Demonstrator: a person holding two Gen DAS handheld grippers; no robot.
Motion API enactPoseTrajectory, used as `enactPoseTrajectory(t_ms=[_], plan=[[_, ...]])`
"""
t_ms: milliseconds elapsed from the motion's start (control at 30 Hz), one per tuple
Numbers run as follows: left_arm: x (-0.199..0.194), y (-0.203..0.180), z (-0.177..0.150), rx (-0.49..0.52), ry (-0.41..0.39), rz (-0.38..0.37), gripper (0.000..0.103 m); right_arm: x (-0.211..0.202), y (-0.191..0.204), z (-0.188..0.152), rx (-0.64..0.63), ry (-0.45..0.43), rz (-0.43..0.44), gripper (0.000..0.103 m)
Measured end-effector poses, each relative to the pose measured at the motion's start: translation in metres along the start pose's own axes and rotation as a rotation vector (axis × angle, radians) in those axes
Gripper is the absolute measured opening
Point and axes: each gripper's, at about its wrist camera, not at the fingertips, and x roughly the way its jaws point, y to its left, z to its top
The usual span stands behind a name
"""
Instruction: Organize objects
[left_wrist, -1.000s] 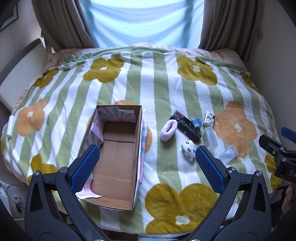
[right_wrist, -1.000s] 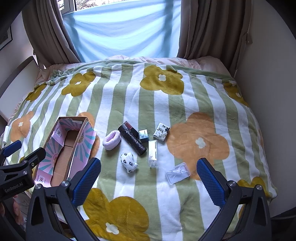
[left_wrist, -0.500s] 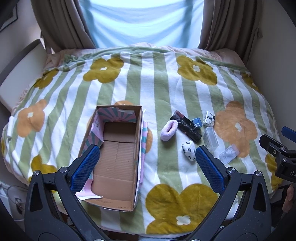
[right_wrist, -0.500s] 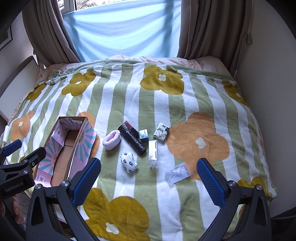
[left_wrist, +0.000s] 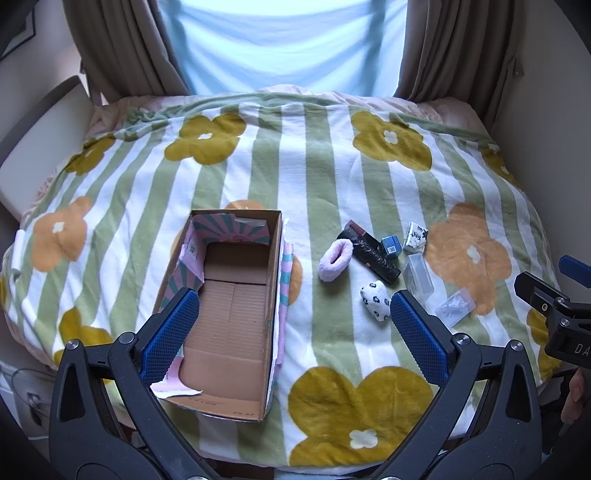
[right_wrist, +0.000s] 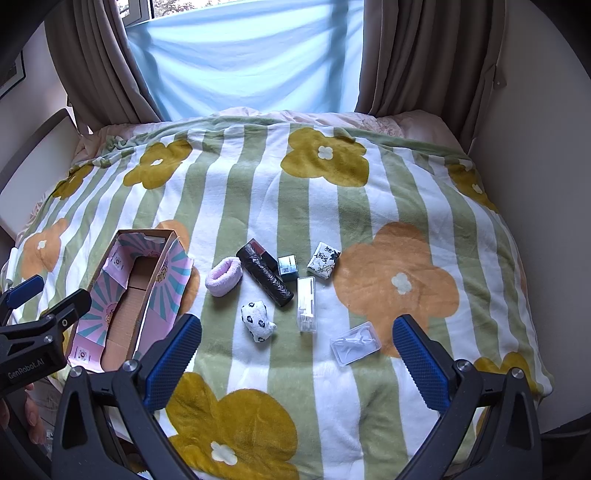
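An empty cardboard box (left_wrist: 236, 317) (right_wrist: 129, 295) with pink patterned flaps lies open on the bed's left side. To its right sit a pink fuzzy sock (left_wrist: 334, 254) (right_wrist: 223, 277), a black roll (left_wrist: 371, 251) (right_wrist: 267, 277), a spotted white sock (left_wrist: 376, 298) (right_wrist: 256, 316), a small blue box (left_wrist: 390, 245) (right_wrist: 288, 265), a patterned tissue pack (left_wrist: 415, 236) (right_wrist: 323, 260) and two clear plastic cases (left_wrist: 417, 275) (right_wrist: 354, 343). My left gripper (left_wrist: 293, 328) hovers open above the box's near end. My right gripper (right_wrist: 297, 354) hovers open in front of the items, holding nothing.
A striped flower blanket (left_wrist: 314, 166) (right_wrist: 332, 206) covers the bed. Walls close in on the right (right_wrist: 535, 147) and a headboard panel (left_wrist: 37, 140) on the left. Curtains and a window (right_wrist: 243, 55) stand behind. A person's fingers (right_wrist: 31, 417) hold the left gripper.
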Motion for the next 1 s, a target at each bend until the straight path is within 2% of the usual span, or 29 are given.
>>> enactPoseTrajectory(t_ms=[400,1000], plan=[[0.003,-0.008,-0.002,0.012,-0.005,-0.01,0.102,-0.001,0.001,0.0,-0.001,0.0,0.003,0.102],[-0.002,0.004,0.002,0.019,0.0,-0.023,0.102,-0.004,0.007,0.003,0.013,0.013,0.019,0.102]])
